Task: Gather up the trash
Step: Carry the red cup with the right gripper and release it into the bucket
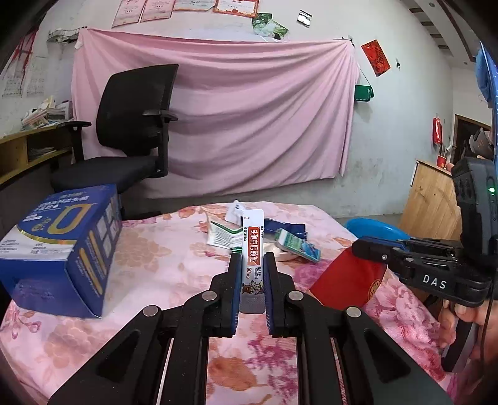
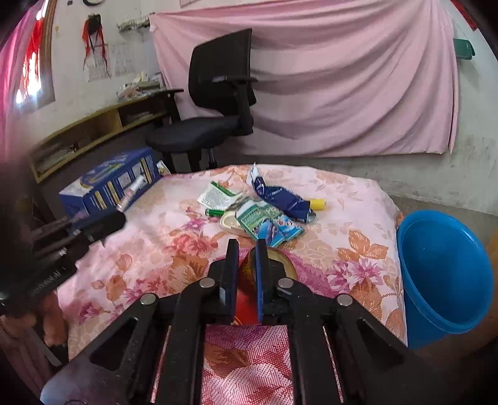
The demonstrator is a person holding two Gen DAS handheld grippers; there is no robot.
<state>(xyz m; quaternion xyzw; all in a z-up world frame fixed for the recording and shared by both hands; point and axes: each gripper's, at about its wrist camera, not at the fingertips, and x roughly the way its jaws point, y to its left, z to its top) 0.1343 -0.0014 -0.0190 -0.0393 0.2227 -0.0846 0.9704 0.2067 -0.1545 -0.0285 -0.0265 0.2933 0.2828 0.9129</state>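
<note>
A black office chair (image 1: 130,124) stands behind the table (image 1: 149,255), which wears a pink flowered cloth. Behind the chair a pink sheet (image 1: 236,118) hangs across the grey wall, pinned at its upper corners (folds sag toward the middle). Above it are certificates (image 1: 186,7) and photos (image 1: 269,26); to the right, a red paper (image 1: 375,57) and a green pouch (image 1: 364,92). Left of the chair runs a wooden shelf (image 2: 93,131) with stacked books (image 1: 43,113) on top. A wooden cabinet (image 1: 432,199) stands at the far right. A blue box (image 1: 62,246) sits on the table's left side.
</note>
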